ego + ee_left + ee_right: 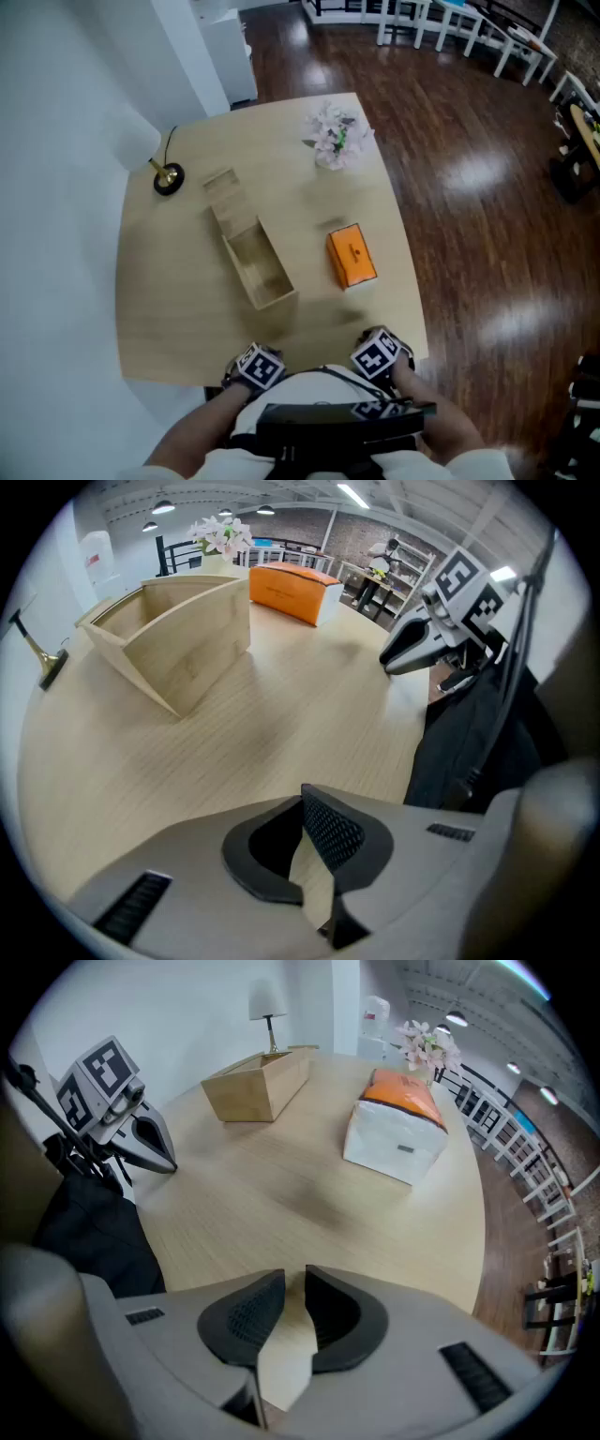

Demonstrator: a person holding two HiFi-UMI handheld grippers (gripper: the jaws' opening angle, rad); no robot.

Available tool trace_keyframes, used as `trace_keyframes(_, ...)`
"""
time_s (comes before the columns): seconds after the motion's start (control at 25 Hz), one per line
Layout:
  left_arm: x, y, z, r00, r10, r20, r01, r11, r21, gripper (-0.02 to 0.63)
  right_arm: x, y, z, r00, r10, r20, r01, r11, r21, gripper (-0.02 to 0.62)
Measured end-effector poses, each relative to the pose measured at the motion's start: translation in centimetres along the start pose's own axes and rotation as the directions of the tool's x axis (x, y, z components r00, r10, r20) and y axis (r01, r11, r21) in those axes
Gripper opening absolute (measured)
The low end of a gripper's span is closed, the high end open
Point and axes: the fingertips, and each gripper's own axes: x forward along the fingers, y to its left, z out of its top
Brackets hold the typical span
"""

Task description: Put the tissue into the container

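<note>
An orange-topped tissue box [352,255] with white sides [398,1129] lies on the pale wooden table [169,291], right of centre. Just left of it stands the open wooden container [255,258], a long empty box [173,639] whose flat lid rests at its far end. Both grippers hang over the table's near edge, pointing steeply down and well short of both objects. My left gripper [305,797] is shut, pads together, nothing in it. My right gripper [295,1286] shows a narrow gap between its pads, with only bare table behind it.
A vase of pale pink flowers [333,136] sits at the table's far right corner. A lamp with a round dark base [169,178] is at the far left, by the white wall. Dark wood floor lies to the right, with white chairs [469,23] beyond.
</note>
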Motion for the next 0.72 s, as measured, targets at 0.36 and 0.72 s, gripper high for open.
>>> trace_keyframes(0.36,-1.7,0.5,1.0,0.979,-0.037,0.200,0.089,0.962,-0.257,0.000,-1.2,-1.0,-0.1,0.995,-0.058,0.077,0.049,0.993,0.110,0.058)
trace_keyframes(0.72,-5.4,0.3,3.9,0.940,-0.011,0.342,0.125,0.941,-0.314,0.000,-3.1,-4.8,-0.6,0.977,-0.159,0.140,0.122,0.962,0.246,0.058)
